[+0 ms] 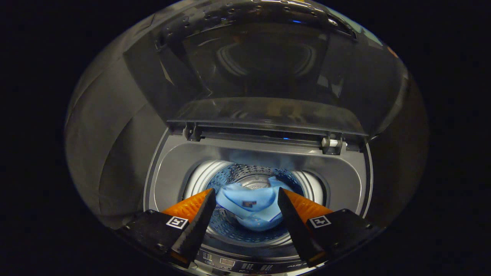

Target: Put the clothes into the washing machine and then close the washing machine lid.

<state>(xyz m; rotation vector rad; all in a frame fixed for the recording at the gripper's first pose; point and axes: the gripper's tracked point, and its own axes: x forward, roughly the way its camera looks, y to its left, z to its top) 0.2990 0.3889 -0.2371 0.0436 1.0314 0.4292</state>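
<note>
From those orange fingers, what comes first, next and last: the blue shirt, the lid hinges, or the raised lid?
The gripper hangs open above the tub.
1. Blue shirt: between the fingers, down in the drum.
2. Lid hinges: beyond the drum, at the opening's back edge.
3. Raised lid: farthest, standing up behind the hinges.

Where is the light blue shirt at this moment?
In the gripper view, the light blue shirt lies down inside the washing machine drum, seen between the fingers of the open gripper, below the raised lid.
</note>
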